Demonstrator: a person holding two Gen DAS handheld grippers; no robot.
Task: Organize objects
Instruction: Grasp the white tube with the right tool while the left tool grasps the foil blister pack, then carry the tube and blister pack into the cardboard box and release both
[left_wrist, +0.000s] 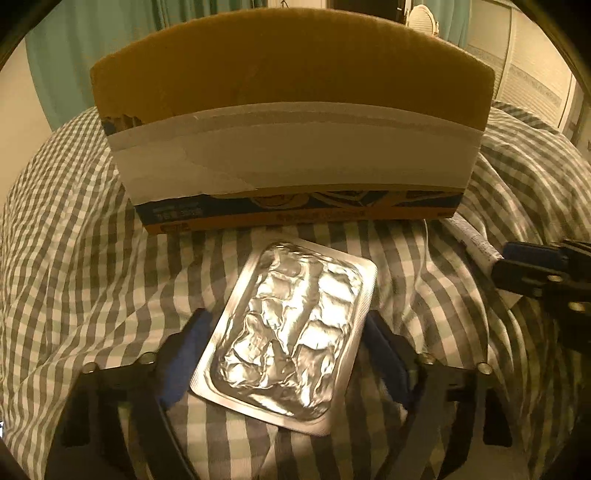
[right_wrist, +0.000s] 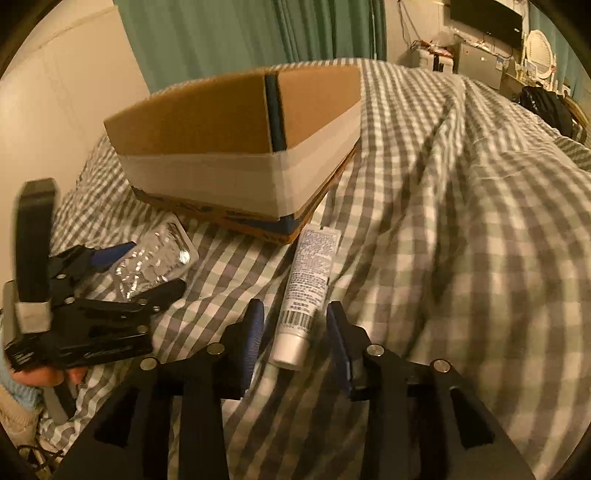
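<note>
Blister pack (left_wrist: 286, 334), crinkled foil, lies on the checked bed (left_wrist: 74, 258) before the cardboard box (left_wrist: 291, 122); left gripper (left_wrist: 284, 332) released, straddling it. Light, thin, slippery; pinch the long edges. Tube (right_wrist: 308, 291) between the parted right gripper (right_wrist: 295, 325) (soft; grip mid-body). Print and barcode unreadable.

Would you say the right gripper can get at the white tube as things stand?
Probably yes: the right gripper is open, with the white tube lying capped-end first between its fingers on the checked bedcover, and nothing in between.
</note>
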